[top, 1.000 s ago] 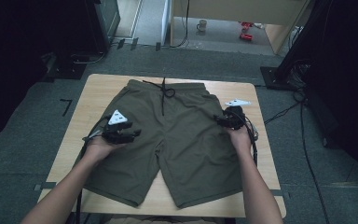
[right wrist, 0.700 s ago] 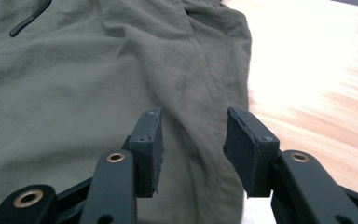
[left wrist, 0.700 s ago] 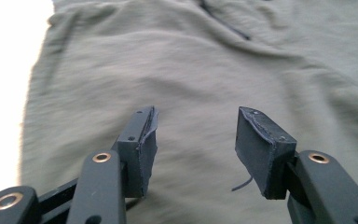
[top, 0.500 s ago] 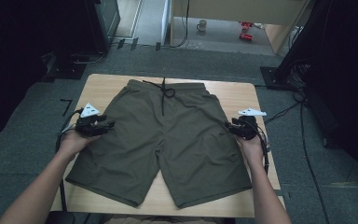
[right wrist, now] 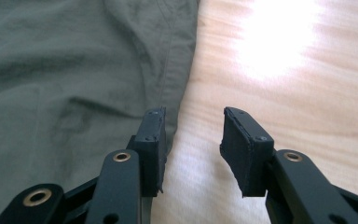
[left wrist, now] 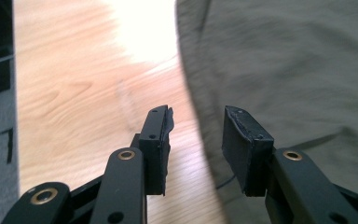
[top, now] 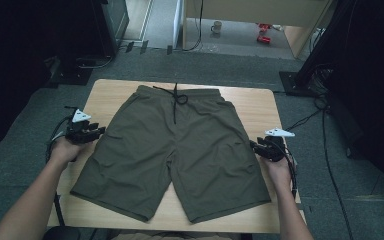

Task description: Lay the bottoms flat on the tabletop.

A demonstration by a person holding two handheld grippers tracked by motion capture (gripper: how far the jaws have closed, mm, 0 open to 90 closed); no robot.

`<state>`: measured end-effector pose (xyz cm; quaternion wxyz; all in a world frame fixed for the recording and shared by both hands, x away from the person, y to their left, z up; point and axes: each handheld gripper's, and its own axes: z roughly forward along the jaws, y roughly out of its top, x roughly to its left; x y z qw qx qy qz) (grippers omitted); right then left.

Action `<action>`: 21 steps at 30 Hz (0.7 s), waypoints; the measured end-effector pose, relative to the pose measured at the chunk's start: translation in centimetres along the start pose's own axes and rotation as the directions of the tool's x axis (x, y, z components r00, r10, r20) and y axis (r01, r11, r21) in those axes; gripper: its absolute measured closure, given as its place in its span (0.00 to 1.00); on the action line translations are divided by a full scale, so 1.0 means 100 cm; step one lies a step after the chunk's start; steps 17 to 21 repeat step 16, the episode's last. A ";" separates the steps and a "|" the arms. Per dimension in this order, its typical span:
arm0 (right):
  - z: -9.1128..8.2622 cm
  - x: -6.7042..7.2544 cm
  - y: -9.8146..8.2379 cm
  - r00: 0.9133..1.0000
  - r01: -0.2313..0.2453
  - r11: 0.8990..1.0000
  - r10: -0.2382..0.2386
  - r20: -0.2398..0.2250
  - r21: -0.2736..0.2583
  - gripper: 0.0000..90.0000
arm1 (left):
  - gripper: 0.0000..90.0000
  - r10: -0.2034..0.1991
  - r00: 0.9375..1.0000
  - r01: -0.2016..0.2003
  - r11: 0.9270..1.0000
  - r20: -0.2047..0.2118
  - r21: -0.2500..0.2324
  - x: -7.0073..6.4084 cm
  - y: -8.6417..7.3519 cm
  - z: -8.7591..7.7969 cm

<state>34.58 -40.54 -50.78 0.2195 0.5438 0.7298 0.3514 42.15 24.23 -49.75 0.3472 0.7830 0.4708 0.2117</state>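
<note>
Olive-green shorts lie flat and spread out on the wooden table, waistband at the far side with a black drawstring. My left gripper sits at the shorts' left side seam, open, its jaws over the fabric edge and bare wood. My right gripper is at the right side seam, open too, with the shorts' hem just left of its jaws. Neither holds any cloth.
The table's left edge and right edge lie close behind my hands. Grey carpet surrounds the table. Cables run over the floor at the right, and dark equipment stands sit at the far left.
Both grippers have moved outward and toward me, from resting on the shorts near the waistband to their outer side seams. The shorts lie as they did.
</note>
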 end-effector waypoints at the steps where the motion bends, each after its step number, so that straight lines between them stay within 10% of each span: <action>1: -0.001 -0.001 -0.002 1.000 -0.002 1.000 0.002 0.001 -0.001 0.66 | 0.68 0.001 1.000 -0.001 1.000 -0.006 0.009 0.001 -0.001 0.001; 21: -0.001 -0.005 -0.021 0.999 0.002 1.000 -0.002 0.037 -0.013 0.47 | 0.57 -0.030 0.999 0.030 1.000 -0.015 -0.007 0.005 -0.016 0.007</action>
